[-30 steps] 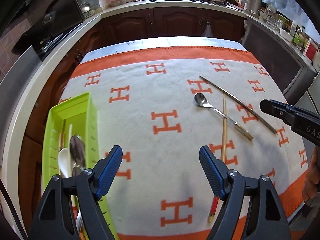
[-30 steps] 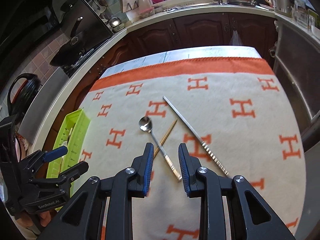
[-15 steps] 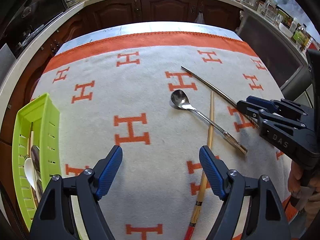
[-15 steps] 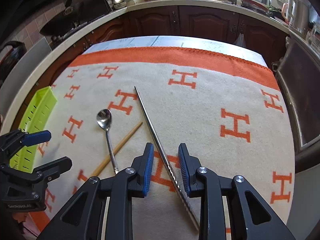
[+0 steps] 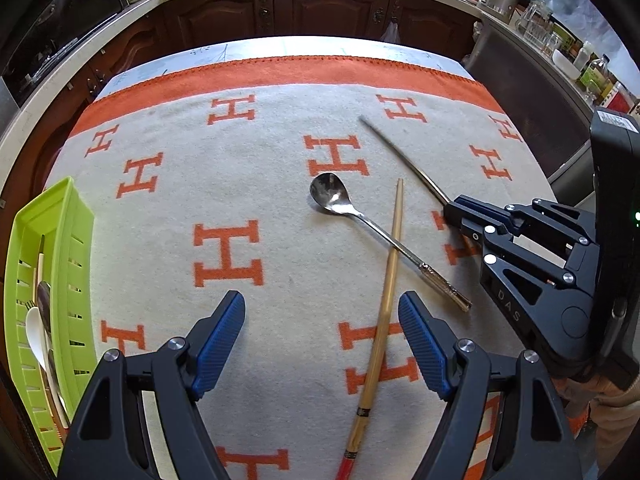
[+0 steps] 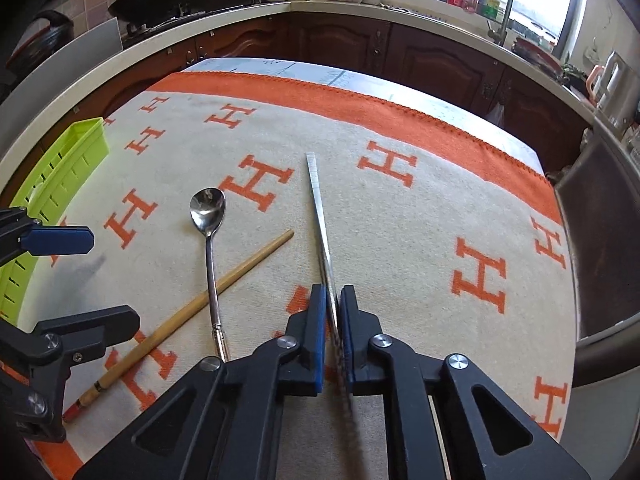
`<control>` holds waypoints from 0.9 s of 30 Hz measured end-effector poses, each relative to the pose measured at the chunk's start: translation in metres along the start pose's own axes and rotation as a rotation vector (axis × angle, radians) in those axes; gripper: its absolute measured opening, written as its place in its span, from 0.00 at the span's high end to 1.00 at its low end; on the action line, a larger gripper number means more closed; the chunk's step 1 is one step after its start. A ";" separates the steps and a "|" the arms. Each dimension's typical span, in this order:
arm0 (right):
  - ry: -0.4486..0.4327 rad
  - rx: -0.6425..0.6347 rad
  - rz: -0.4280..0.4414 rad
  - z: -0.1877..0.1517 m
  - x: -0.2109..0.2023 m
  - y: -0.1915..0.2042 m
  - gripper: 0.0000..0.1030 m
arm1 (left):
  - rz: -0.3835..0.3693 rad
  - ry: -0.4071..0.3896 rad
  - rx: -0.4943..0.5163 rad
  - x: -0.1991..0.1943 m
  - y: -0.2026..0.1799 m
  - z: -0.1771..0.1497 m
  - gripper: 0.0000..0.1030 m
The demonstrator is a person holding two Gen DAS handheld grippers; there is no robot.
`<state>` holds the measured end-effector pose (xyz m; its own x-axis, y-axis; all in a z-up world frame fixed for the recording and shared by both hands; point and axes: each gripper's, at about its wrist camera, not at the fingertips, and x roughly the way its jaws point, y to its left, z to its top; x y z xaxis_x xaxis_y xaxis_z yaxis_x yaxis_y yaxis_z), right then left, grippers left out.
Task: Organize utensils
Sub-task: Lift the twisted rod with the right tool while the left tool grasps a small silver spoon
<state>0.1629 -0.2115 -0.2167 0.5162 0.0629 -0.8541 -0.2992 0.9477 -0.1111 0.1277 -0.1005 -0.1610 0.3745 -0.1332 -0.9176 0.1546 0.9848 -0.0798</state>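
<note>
A metal chopstick (image 6: 319, 204) lies on the H-patterned cloth, and my right gripper (image 6: 331, 304) is shut on its handle half; it also shows in the left wrist view (image 5: 404, 160). A metal spoon (image 5: 372, 224) crosses a wooden chopstick (image 5: 384, 300) at mid-table; both show in the right wrist view, the spoon (image 6: 208, 216) and the wooden chopstick (image 6: 224, 280). My left gripper (image 5: 322, 340) is open and empty, above the cloth just left of the wooden chopstick. The green utensil tray (image 5: 76, 240) sits at the left edge with several utensils inside.
The orange and cream cloth (image 5: 224, 168) covers the table. Kitchen counters and dark cabinets (image 5: 328, 4) ring the far side. The right gripper body (image 5: 536, 264) stands at the table's right side in the left wrist view.
My right gripper moved right from over the spoon to the metal chopstick and closed on it. My left gripper moved right, away from the tray toward the table middle, still open.
</note>
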 end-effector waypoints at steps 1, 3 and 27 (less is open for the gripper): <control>0.001 0.008 0.000 -0.001 -0.002 0.000 0.95 | 0.000 0.001 -0.002 0.000 0.000 0.000 0.25; 0.006 0.040 0.009 -0.002 -0.004 -0.003 0.95 | -0.002 -0.001 -0.009 0.000 0.001 0.000 0.25; -0.041 0.389 0.201 -0.040 -0.065 -0.029 0.95 | -0.199 0.007 -0.173 0.000 0.022 0.010 0.25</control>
<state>0.1059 -0.2552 -0.1781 0.5122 0.2628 -0.8176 -0.0761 0.9622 0.2616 0.1403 -0.0795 -0.1585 0.3462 -0.3259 -0.8798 0.0661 0.9439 -0.3236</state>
